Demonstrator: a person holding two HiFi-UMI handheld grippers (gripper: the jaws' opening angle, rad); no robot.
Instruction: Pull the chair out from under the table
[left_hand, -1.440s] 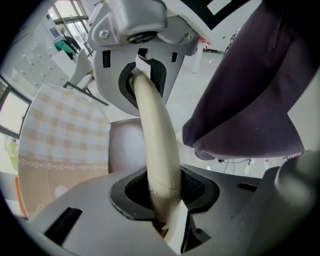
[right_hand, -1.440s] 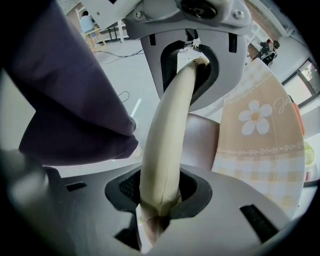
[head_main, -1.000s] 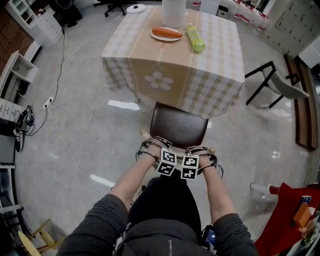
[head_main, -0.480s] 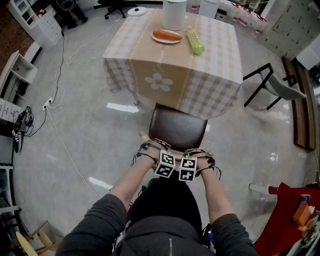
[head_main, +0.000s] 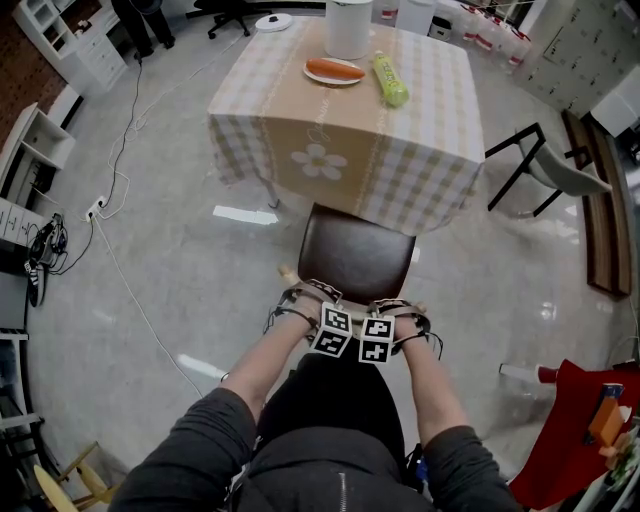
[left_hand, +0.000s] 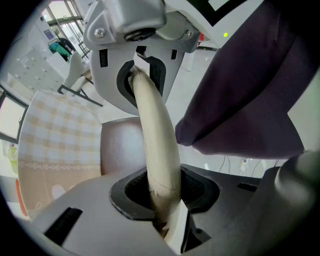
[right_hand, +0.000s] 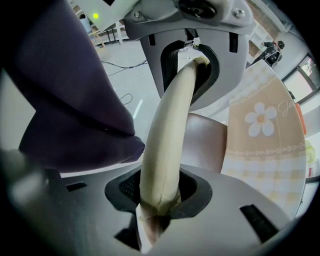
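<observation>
The chair has a dark brown seat (head_main: 358, 252) and a pale top rail on its back, and its front edge sits just under the checked tablecloth of the table (head_main: 300, 110). Both grippers point down at that rail, side by side. My left gripper (head_main: 314, 302) is shut on the pale rail (left_hand: 156, 150), which runs between its two jaws; the seat (left_hand: 120, 150) shows beyond. My right gripper (head_main: 402, 312) is shut on the same rail (right_hand: 170, 145), with the seat (right_hand: 207, 145) and the tablecloth (right_hand: 265, 135) behind it. The person's dark clothing is close behind the chair back.
On the table are a plate with an orange item (head_main: 333, 70), a green bottle (head_main: 391, 78) and a white cylinder (head_main: 348, 25). A second chair (head_main: 550, 170) stands at the right. Cables (head_main: 120, 150) trail over the glossy floor at left. A red object (head_main: 575, 440) lies at bottom right.
The chair and both grippers have come slightly back from the table toward the person. Both grips on the rail are unchanged.
</observation>
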